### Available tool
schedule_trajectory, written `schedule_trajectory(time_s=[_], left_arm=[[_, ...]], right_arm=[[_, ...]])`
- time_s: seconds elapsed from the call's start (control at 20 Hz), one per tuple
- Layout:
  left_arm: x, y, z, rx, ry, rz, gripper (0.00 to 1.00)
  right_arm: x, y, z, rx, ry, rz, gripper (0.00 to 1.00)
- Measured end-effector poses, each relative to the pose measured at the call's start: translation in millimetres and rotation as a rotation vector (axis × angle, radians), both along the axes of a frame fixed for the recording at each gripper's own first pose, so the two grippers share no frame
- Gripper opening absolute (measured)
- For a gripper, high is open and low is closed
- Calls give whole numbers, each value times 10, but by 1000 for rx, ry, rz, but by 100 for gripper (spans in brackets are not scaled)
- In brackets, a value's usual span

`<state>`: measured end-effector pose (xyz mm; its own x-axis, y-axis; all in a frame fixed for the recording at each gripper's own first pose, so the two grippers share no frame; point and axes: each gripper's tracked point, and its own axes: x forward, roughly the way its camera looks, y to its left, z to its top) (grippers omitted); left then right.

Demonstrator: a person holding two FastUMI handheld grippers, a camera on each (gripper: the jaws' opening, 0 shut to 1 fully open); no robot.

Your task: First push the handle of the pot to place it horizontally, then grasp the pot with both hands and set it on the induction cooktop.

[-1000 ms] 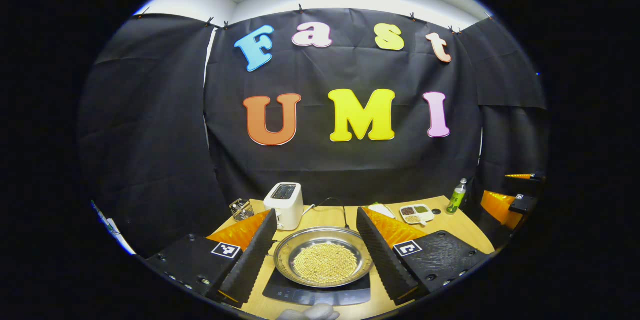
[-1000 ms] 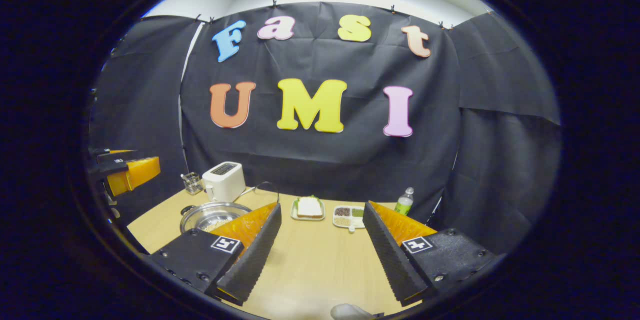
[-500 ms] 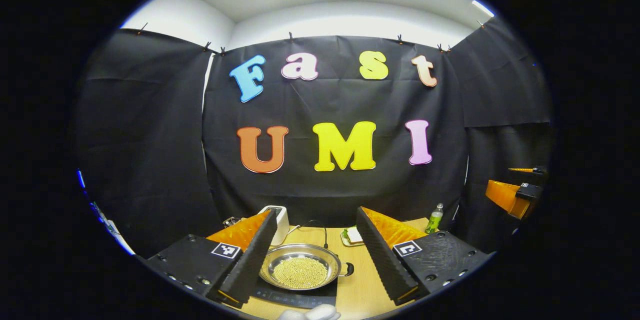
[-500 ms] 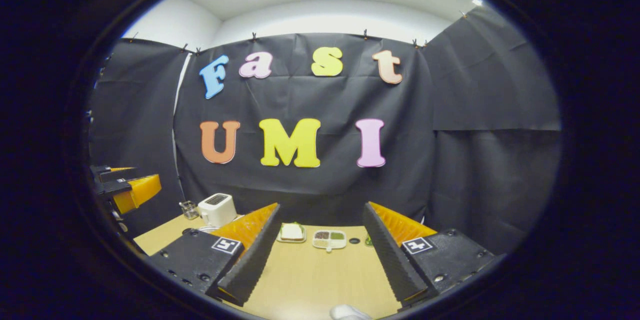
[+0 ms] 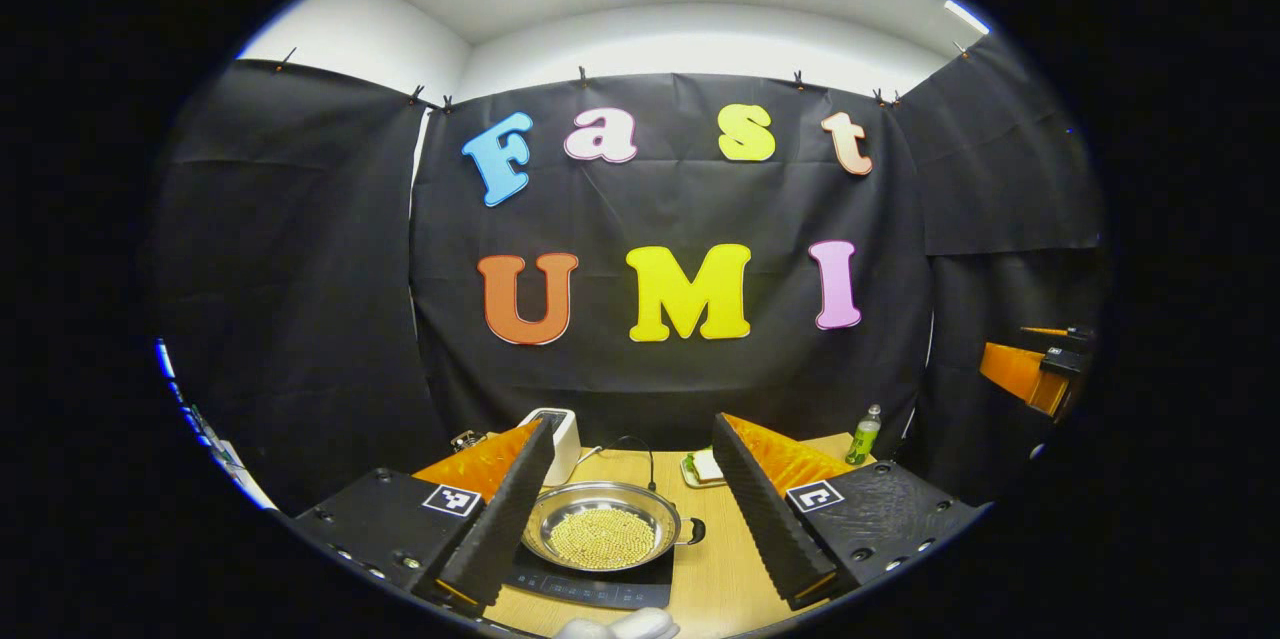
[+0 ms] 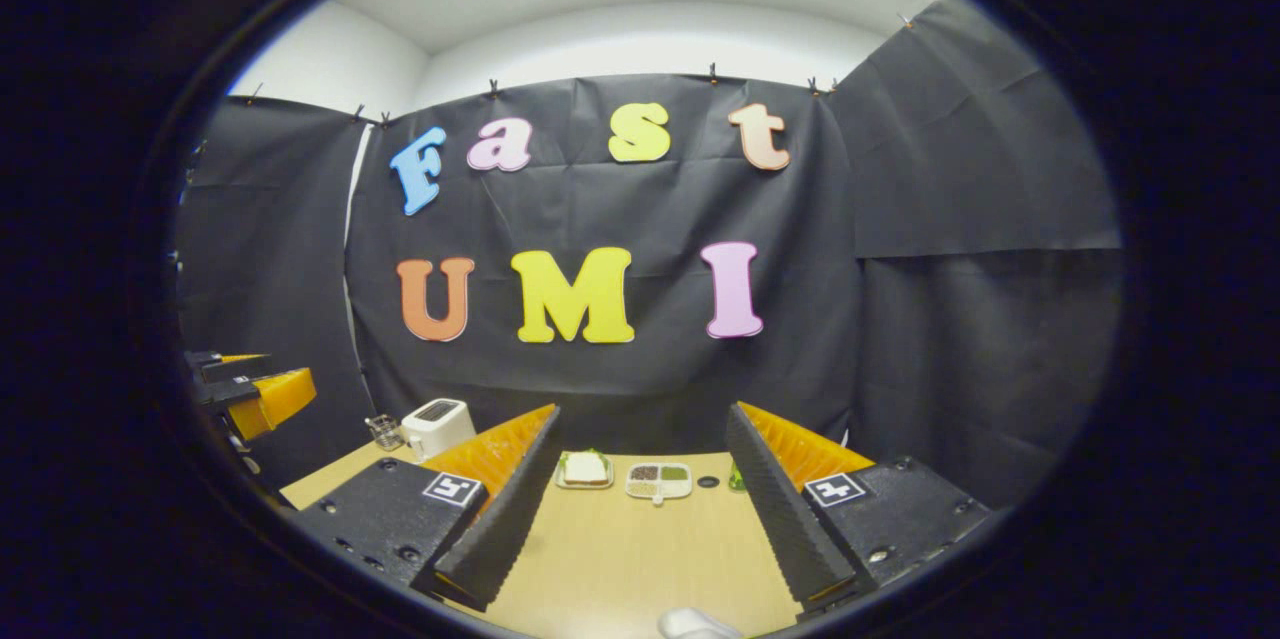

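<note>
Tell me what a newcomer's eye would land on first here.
The steel pot of pale beans, sitting on the dark induction cooktop between the open left gripper's jaws. Next, behind it, the white toaster. In the right gripper view, the sandwich plate and the divided dish sit at the table's far edge.

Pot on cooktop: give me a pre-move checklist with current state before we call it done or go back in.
1. Pot sits on the induction cooktop: ok.
2. Pot's side handle points sideways, level: ok.
3. Left tool open, holding nothing: ok.
4. Right tool open, over bare table: ok.
5. Contents all inside the pot, no spill visible: ok.
6. Pot centred on the heating zone: cannot tell, a finger hides its left edge.
</note>
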<state>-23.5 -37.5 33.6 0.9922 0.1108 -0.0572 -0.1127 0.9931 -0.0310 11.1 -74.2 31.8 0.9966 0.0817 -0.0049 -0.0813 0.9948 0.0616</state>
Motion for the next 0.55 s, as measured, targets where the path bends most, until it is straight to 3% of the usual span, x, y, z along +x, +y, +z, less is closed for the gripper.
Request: schedule_trajectory(time_s=[0.55], left_arm=[[33, -70, 114, 2, -2, -15, 95]], right_arm=[[-3, -43, 91, 8, -10, -5, 100]])
